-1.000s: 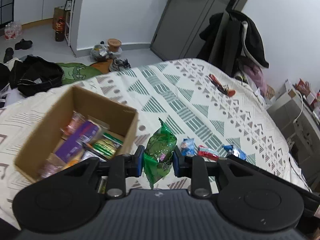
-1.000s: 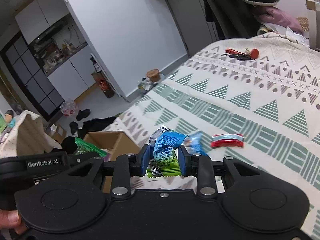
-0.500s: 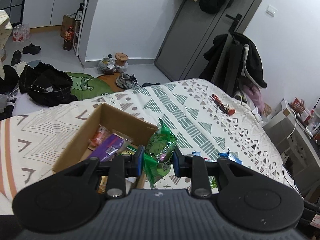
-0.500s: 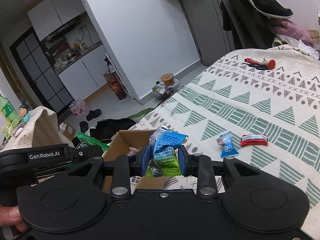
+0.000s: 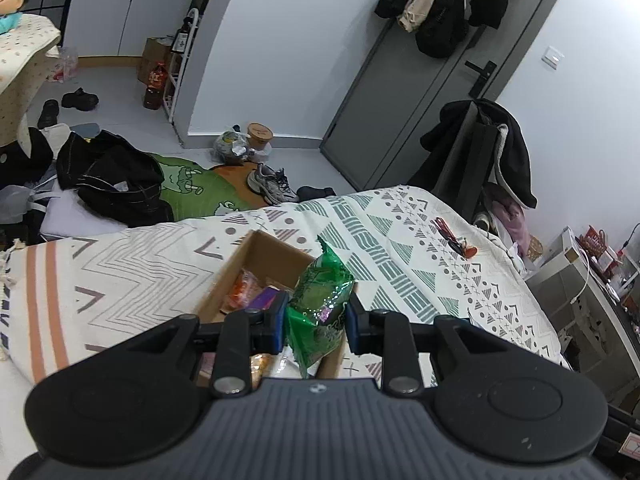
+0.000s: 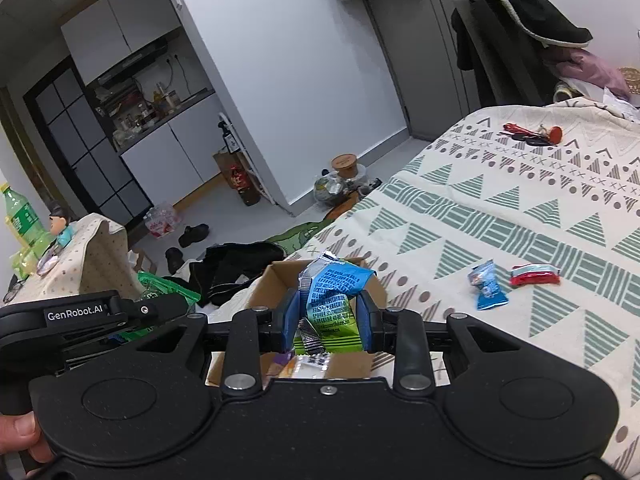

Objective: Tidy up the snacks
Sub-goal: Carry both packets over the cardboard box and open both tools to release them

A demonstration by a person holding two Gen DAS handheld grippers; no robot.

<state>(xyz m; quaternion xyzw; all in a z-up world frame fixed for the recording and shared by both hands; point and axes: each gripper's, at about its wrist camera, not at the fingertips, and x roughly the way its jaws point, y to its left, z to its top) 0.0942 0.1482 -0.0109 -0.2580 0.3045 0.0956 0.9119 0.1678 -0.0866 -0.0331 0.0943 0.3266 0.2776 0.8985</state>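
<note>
The left gripper point(image 5: 316, 322) is holding a green snack packet point(image 5: 320, 304) upright, its jaws clamped on the packet's middle so that the crimped top is standing above them and the lower end is hanging free; this grip is leaving the bottom clear to drop into the cardboard box point(image 5: 256, 248), which is sitting open on the bed point(image 5: 400, 232) directly beyond and below the jaws; the box is already holding several wrapped snacks, among them an orange one point(image 5: 240, 292) and a purple one point(image 5: 266, 299).

The right gripper point(image 6: 328, 322) is carrying a blue-and-green snack packet point(image 6: 332, 300), jaws clamped on its sides; it too is hovering over the cardboard box point(image 6: 280, 276), so both packets appear positioned for release into the same container; the left gripper's body point(image 6: 80, 316) is showing at the left of the right wrist view, just beside the box.

Two snacks are lying loose on the bedspread, well apart from the box: a small blue packet point(image 6: 488, 286) and a red packet point(image 6: 534, 274), just beside each other; these are judged to be the remaining items; a red-handled tool point(image 6: 532, 134) is resting farther up the bed and is probably not part of the task.
</note>
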